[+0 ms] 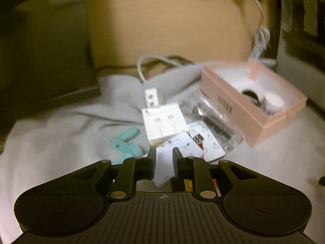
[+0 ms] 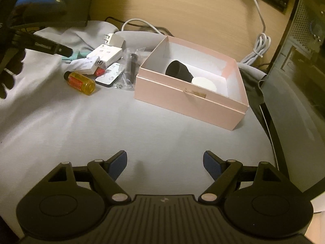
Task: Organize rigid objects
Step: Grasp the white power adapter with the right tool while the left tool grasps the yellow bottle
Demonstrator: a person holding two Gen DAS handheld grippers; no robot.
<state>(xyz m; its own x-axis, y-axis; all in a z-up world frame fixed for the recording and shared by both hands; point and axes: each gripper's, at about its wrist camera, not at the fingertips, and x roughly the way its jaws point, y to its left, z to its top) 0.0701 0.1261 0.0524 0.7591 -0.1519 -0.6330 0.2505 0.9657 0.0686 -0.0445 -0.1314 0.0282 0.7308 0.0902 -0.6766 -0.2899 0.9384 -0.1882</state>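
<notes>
Small white card-reader box (image 1: 165,168) sits between your left gripper (image 1: 164,163) fingers in the left wrist view, at the near edge of the clutter pile on the grey cloth (image 1: 61,134). Jaws are narrowed to about the box's width and look closed on it, tho blur hides the pad contact, so treat the hold as probable. It's a light, stiff cardboard pack w/ smooth printed faces: it won't crush easily but can slip or pivot if you pinch a corner, so hold across the flat sides near the middle. Beyond it: bigger white box (image 1: 164,124), USB stick (image 1: 198,138), flat white remote (image 1: 213,150), bagged black tool (image 1: 213,122), teal plastic piece (image 1: 126,144), white charger plug (image 1: 151,96). Pink box (image 1: 254,122) stands to the right, open, w/ a black cup and a white round item inside

Right wrist view: your right gripper (image 2: 165,163) is wide open, holding nothing, hovering over bare cloth near the pink box (image 2: 191,105). Left gripper (image 2: 61,50) shows at the far left, over the pile. Amber bottle (image 2: 80,82) lies on its side, prob. glass or hard plastic, round & slick, so it'll roll; take it across the body, not the cap. Plastic bag (image 2: 128,69) is crinkly & slippery, so grip thru it onto the tool
</notes>
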